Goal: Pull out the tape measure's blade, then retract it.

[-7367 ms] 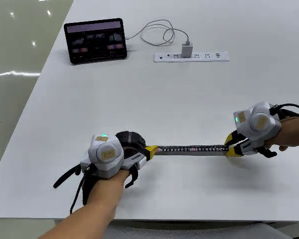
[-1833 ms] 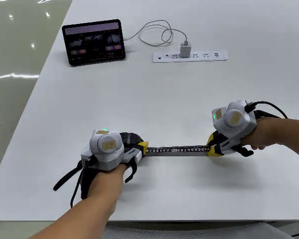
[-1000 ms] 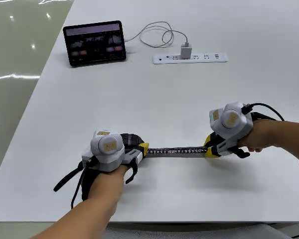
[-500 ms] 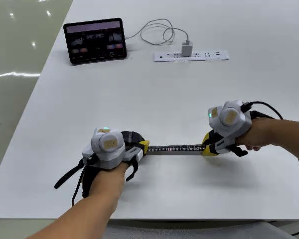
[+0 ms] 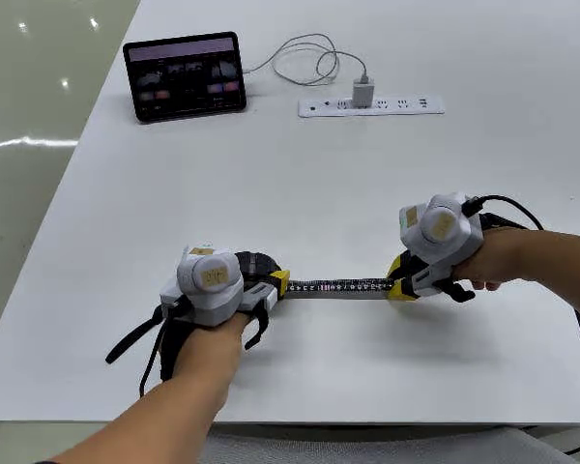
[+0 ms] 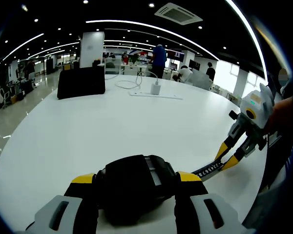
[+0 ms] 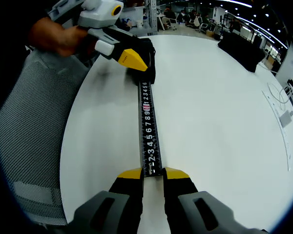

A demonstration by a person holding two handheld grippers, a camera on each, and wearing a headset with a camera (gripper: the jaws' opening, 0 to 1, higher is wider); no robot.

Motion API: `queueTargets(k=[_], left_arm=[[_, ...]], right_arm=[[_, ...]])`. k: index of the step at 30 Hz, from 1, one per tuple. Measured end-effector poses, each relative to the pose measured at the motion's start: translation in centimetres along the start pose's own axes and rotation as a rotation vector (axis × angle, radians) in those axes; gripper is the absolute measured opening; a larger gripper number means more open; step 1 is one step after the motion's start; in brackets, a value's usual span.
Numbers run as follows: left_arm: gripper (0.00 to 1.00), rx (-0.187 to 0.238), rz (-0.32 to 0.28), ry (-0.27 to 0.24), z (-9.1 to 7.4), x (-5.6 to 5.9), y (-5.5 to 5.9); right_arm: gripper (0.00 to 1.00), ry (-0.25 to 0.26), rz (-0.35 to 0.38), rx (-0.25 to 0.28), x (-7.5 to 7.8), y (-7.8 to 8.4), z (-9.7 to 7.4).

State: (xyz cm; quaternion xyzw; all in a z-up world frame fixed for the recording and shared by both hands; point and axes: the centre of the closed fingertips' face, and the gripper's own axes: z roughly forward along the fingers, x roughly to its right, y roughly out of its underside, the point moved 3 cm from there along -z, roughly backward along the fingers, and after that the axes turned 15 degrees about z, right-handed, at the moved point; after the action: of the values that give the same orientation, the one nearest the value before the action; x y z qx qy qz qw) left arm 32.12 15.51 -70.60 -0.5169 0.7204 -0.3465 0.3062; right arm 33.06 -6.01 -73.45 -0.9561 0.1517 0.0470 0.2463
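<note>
The black tape measure case (image 5: 257, 268) (image 6: 136, 187) rests on the white table, and my left gripper (image 5: 271, 286) (image 6: 136, 176) is shut on it from both sides. Its blade (image 5: 336, 286) (image 7: 149, 131) runs flat along the table toward the right. My right gripper (image 5: 398, 284) (image 7: 152, 172) is shut on the blade's end, with the first centimetre marks showing just past its yellow tips. From the left gripper view, the blade (image 6: 210, 169) leads off to the right gripper (image 6: 227, 156). The case (image 7: 142, 59) and left gripper (image 7: 133, 59) sit at the far end in the right gripper view.
A dark tablet (image 5: 185, 76) stands at the table's far left. A white power strip (image 5: 371, 105) with a charger and coiled cable (image 5: 309, 63) lies at the back. The near table edge (image 5: 300, 421) is close to both hands. A cable (image 5: 578, 329) trails from the right gripper.
My right gripper has moved left toward the case, so the exposed blade is shorter than before. The left gripper keeps the case in about the same place.
</note>
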Motion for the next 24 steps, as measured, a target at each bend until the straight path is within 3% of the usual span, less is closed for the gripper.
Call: queueTargets(k=[24], left_arm=[[0.59,-0.004,-0.002,0.003,-0.01,0.03,-0.04]], right_arm=[[0.11,0.0,0.008,0.023,-0.35,-0.68,0.44]])
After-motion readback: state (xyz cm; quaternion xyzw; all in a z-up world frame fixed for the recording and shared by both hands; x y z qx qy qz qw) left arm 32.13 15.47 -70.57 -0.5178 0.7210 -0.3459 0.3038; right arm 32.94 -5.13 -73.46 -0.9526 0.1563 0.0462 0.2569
